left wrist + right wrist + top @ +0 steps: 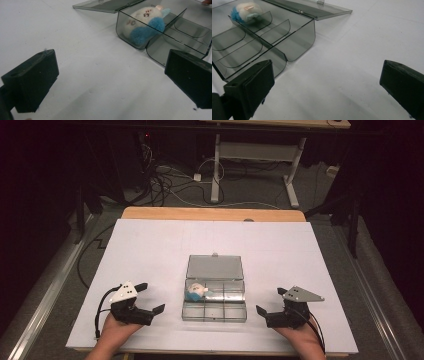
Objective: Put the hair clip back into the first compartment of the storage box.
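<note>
A clear grey compartment box (215, 306) lies in the middle of the white table sheet with its lid (215, 267) folded back flat. A small white and blue plush toy (196, 291) sits in its far left compartment; the same plush toy (143, 23) shows in the left gripper view and again as the plush toy (245, 11) in the right gripper view. My left gripper (150, 297) rests open to the left of the box, nothing between its jaws. My right gripper (270, 301) rests open to the right of the box (262, 41), also holding nothing.
The white sheet (150, 245) covers a wooden table (210, 213). Beyond the table's far edge are cables on the floor (165, 185) and the legs of another desk (216, 165). A metal rail (45, 295) runs along the left side.
</note>
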{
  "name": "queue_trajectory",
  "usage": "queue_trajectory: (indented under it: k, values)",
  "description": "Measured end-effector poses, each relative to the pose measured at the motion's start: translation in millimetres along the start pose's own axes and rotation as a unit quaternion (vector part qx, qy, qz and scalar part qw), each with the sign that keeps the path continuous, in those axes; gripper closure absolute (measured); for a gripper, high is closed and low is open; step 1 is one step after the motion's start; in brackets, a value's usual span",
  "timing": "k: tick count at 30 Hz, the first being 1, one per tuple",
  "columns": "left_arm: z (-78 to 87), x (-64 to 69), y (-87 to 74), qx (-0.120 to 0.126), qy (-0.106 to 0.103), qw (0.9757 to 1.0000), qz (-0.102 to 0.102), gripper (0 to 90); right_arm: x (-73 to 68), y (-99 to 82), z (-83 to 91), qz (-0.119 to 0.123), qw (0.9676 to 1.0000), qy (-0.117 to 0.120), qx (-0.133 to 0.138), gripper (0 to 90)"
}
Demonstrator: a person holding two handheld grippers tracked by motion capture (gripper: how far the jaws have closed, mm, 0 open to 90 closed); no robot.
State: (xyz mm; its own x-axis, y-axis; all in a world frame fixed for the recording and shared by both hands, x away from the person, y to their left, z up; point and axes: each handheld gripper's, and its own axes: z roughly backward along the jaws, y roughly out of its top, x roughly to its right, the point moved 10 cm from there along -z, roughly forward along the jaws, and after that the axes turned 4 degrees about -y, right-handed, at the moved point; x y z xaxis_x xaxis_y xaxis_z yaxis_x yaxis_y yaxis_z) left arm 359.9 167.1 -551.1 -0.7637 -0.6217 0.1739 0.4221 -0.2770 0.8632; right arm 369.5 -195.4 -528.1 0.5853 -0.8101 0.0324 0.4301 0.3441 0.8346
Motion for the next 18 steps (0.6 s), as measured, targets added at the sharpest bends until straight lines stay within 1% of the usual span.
queue_trajectory:
  k: [2, 4, 5, 7, 10, 11, 13, 14, 16, 18]
  values:
    - [0.0, -0.8, 0.3, 0.0, 0.003, 1.0, 0.004, 0.0, 0.5, 1.2, -0.4, -0.002, 1.0, -0.001, 0.003, 0.4]
    - [0.8, -1.9, 0.7, -0.002, 0.011, 0.9999, 0.009, 0.0, 1.5, 1.2, -2.2, -0.004, 1.0, -0.003, 0.0, 0.4]
    - [1.2, -1.6, 1.2, -0.001, 0.01, 0.9999, 0.009, 0.0, 2.5, 2.2, -3.7, -0.002, 1.0, -0.003, 0.001, 0.4]
    - [1.1, -1.9, 3.2, -0.001, 0.013, 0.9999, 0.008, 0.0, 2.7, 4.2, -4.9, -0.001, 1.0, -0.003, 0.001, 0.4]
    - [-1.8, -1.7, 7.4, 0.002, 0.01, 0.9998, 0.015, 0.0, 5.2, 7.2, -6.4, -0.001, 1.0, -0.008, 0.004, 0.4]
    - [-3.2, -1.3, 8.4, 0.001, 0.01, 0.9998, 0.014, 0.0, 6.0, 8.2, -6.7, -0.004, 0.9999, -0.01, 0.004, 0.4]
    - [-5.2, -2.8, 10.6, -0.001, 0.022, 0.9997, 0.008, 0.0, 7.8, 10.7, -7.8, -0.003, 0.9999, -0.01, 0.007, 0.4]
    - [-6.1, -3.6, 12.4, 0.001, 0.024, 0.9997, 0.01, 0.0, 8.7, 12.1, -8.2, -0.003, 0.9999, -0.009, 0.009, 0.4]
    - [-8.1, -4.2, 16.2, 0.002, 0.019, 0.9996, 0.02, 0.0, 10.0, 14.9, -8.7, -0.008, 0.9998, -0.007, 0.015, 0.4]
    - [-11.1, -4.9, 19.8, 0.002, 0.013, 0.9995, 0.029, 0.0, 10.7, 16.9, -9.5, -0.007, 0.9998, -0.007, 0.016, 0.4]
